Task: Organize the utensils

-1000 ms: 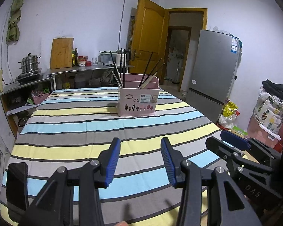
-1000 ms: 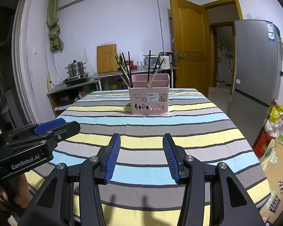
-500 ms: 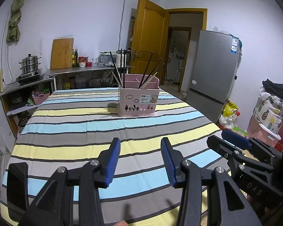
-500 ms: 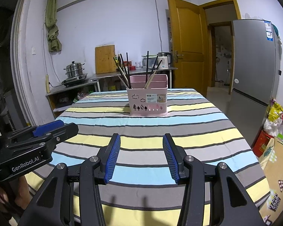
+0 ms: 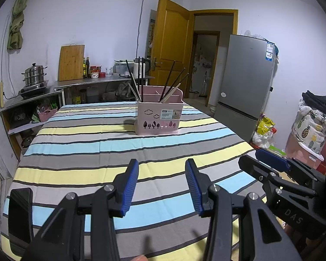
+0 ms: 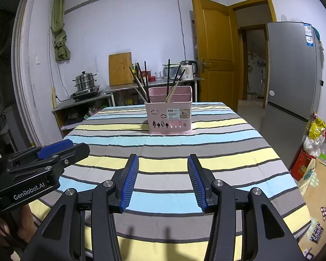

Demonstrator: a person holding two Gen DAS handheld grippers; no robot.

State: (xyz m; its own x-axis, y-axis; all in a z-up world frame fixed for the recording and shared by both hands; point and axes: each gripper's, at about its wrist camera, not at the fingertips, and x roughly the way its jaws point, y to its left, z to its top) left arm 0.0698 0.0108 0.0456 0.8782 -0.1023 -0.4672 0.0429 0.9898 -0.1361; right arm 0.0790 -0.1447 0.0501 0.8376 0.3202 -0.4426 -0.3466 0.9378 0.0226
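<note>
I see a table [image 5: 80, 152] under a striped cloth [image 6: 217, 158] — bands of blue, yellow, grey with thin dark lines. Standing on it toward the far end: a pink utensil basket [image 5: 159, 117], upright, with chopsticks [image 5: 168, 82] sticking up inside. A dark phone [image 5: 20, 213] lies flat on the cloth at the near left corner — well apart from the basket.

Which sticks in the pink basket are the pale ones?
The pale chopstick leaning right in the pink basket, plus pale ones at left; the others are dark.
</note>
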